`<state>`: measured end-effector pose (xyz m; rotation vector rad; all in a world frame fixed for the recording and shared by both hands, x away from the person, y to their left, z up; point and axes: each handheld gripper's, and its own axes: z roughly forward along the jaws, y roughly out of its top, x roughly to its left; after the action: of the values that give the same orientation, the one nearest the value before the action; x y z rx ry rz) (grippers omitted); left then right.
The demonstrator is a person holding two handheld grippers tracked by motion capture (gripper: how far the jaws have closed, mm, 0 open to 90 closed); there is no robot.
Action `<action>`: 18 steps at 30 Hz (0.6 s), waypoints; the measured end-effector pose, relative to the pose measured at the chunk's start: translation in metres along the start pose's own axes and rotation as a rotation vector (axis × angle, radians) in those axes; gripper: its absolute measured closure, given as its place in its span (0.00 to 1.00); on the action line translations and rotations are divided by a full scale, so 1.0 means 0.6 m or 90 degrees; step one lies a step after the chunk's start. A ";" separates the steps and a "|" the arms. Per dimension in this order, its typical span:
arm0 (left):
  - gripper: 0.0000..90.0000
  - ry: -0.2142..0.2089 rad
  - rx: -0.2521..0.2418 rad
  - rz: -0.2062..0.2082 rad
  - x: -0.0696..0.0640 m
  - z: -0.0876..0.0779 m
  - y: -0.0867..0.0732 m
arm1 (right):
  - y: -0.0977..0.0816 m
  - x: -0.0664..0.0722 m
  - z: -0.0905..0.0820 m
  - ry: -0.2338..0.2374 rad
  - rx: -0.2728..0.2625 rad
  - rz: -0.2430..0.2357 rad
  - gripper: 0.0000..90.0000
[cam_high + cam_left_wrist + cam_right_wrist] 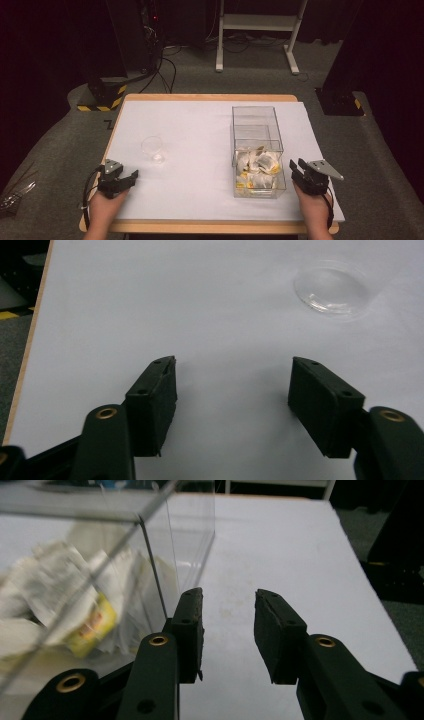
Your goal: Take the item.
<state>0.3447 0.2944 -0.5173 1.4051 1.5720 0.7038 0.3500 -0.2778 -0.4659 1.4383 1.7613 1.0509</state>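
A clear plastic box [256,131] stands on the right half of the white table, its near end holding several white and yellow tea bag packets [257,169]. The box wall [165,545] and packets [75,610] sit just left of my right gripper [229,600], which is open and holds nothing. In the high view that right gripper [298,165] rests beside the box's near right corner. A small clear glass cup [153,148] stands left of centre. My left gripper [127,177] sits near the front left edge, open and holding nothing, with the cup [331,291] ahead to its right [234,362].
The white table top [200,125] has a wooden rim along its edges. Beyond the table, on the grey floor, stand a white frame [260,25], black equipment with cables [145,40] and yellow-black striped bases [102,100].
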 end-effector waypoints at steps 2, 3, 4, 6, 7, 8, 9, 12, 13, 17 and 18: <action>0.47 -0.001 -0.001 0.000 -0.003 -0.002 -0.002 | -0.007 -0.005 0.008 0.002 0.013 -0.001 0.69; 0.48 0.000 0.000 0.003 -0.004 -0.004 -0.002 | -0.009 -0.007 0.009 0.005 0.018 0.000 0.69; 0.49 0.000 -0.001 0.003 -0.006 -0.005 -0.003 | -0.012 -0.008 0.012 0.006 0.024 0.002 0.68; 0.50 0.000 0.002 -0.009 -0.009 -0.007 -0.004 | -0.017 -0.011 0.014 0.006 0.028 -0.002 0.69; 0.49 -0.003 0.008 -0.013 -0.011 -0.008 -0.003 | -0.019 -0.012 0.016 0.006 0.030 -0.002 0.70; 0.49 -0.010 0.013 -0.017 -0.013 -0.010 -0.003 | -0.021 -0.012 0.017 0.005 0.036 0.000 0.70; 0.50 -0.019 0.011 -0.031 -0.017 -0.011 -0.003 | -0.023 -0.012 0.018 0.005 0.039 -0.002 0.70; 0.50 -0.039 0.017 -0.005 -0.035 -0.016 -0.003 | -0.029 -0.009 0.023 -0.002 0.053 -0.009 0.69; 0.50 -0.043 0.012 -0.008 -0.041 -0.017 -0.004 | -0.030 -0.008 0.024 -0.005 0.052 -0.016 0.70; 0.50 -0.073 0.011 0.009 -0.069 -0.026 0.000 | -0.036 -0.009 0.029 -0.003 0.073 -0.024 0.70; 0.50 -0.073 0.011 0.009 -0.069 -0.026 0.000 | -0.036 -0.009 0.029 -0.003 0.073 -0.024 0.70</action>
<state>0.3298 0.2565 -0.5002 1.4450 1.4845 0.6080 0.3558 -0.2819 -0.4936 1.4689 1.8646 0.9394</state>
